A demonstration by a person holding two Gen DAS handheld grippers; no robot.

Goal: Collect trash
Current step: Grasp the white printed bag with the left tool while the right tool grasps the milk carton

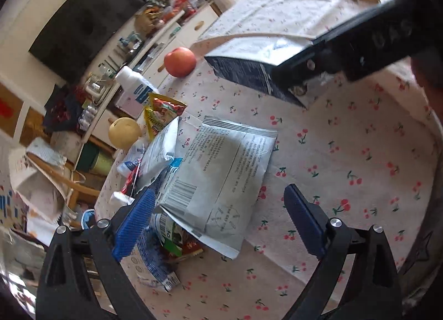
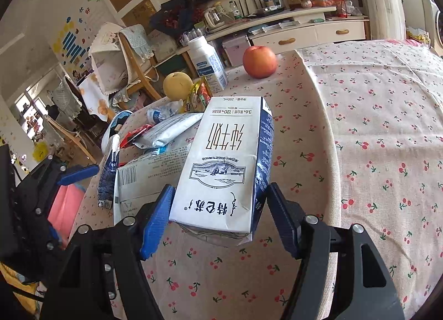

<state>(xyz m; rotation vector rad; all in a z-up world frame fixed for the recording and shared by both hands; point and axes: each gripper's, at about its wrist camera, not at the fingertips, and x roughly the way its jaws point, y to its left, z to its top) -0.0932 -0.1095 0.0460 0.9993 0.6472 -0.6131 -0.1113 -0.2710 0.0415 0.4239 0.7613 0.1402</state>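
Several wrappers (image 2: 166, 131), apple (image 2: 259, 61) and pear (image 2: 177, 86) beyond milk carton (image 2: 221, 164), pinched by right tool (image 2: 218, 220); left tool (image 1: 218, 225) spread, empty.

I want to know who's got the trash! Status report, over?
Right gripper shut on milk carton, lifted. Left gripper open, empty, over grey pouch. Apple, pear beside pile, clear.
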